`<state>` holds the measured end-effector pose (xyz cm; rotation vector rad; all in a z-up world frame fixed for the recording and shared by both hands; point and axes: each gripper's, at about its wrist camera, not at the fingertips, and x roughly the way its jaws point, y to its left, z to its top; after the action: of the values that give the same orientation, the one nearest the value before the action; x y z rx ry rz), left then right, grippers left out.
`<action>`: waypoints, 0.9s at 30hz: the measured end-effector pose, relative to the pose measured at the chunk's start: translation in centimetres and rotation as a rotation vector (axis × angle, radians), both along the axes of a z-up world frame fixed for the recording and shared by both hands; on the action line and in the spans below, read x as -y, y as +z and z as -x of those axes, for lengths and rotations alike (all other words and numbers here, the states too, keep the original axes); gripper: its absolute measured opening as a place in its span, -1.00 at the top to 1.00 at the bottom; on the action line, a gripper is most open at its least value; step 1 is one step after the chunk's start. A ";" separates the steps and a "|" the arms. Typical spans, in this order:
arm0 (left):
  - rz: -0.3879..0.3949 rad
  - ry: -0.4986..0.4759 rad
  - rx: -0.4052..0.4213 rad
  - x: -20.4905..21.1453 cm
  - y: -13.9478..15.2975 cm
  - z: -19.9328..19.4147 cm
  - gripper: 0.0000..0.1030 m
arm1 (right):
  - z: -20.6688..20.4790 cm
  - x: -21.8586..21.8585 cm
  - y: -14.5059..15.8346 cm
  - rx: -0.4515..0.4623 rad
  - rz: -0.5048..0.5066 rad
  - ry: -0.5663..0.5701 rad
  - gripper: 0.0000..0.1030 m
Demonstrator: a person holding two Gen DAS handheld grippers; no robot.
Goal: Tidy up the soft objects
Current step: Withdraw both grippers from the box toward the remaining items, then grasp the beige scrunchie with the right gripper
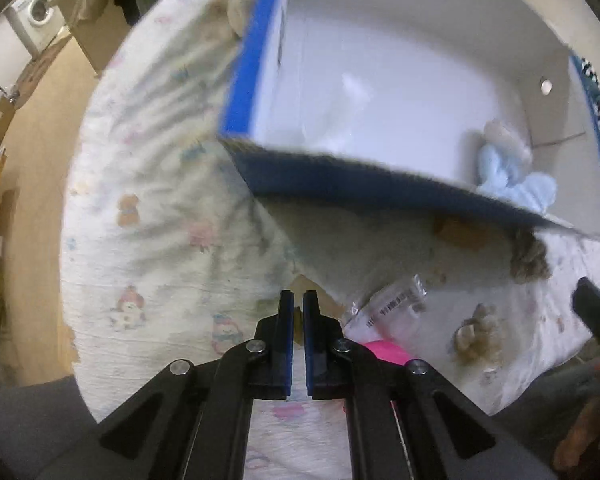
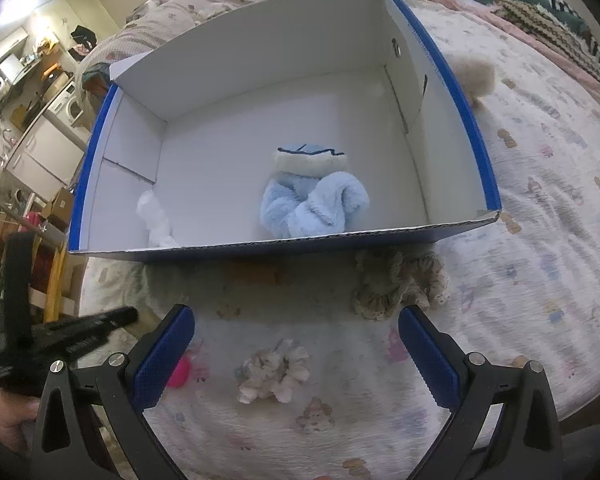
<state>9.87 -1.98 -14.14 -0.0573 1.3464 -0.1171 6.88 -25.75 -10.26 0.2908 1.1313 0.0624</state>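
A blue cardboard box (image 2: 452,80) with a white inside stands on the bed. In it lie a light blue fluffy slipper (image 2: 314,196), also in the left wrist view (image 1: 512,176), and a small white soft item (image 2: 156,216). On the sheet in front lie a beige scrunchie (image 2: 396,284), a whitish scrunchie (image 2: 274,370) and a pink object (image 2: 180,372). My right gripper (image 2: 296,356) is open above the whitish scrunchie. My left gripper (image 1: 298,344) is shut and empty above the sheet, near a clear packet (image 1: 392,304) and the pink object (image 1: 386,352).
The bed has a white printed sheet (image 2: 540,240). A cream fluffy item (image 2: 474,74) lies right of the box. Blankets are piled behind it. A washing machine (image 1: 36,14) and cardboard boxes stand on the floor to the left.
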 end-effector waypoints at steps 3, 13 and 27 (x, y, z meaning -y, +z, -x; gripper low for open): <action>0.039 0.030 0.002 -1.2 0.8 0.4 0.92 | -0.1 0.1 -0.4 -0.017 -0.029 -0.003 -1.00; 0.013 0.059 0.061 -2.7 2.1 1.0 0.92 | -0.4 0.4 -4.6 -0.230 -0.204 -0.018 -1.00; -0.028 0.049 0.081 -2.3 2.5 1.4 0.92 | -0.4 -4.9 -7.8 -0.304 0.010 0.186 -0.24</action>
<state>8.50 0.32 -11.60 -0.0618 1.2649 -0.0584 7.31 -20.81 -18.10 0.1890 1.4586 0.1815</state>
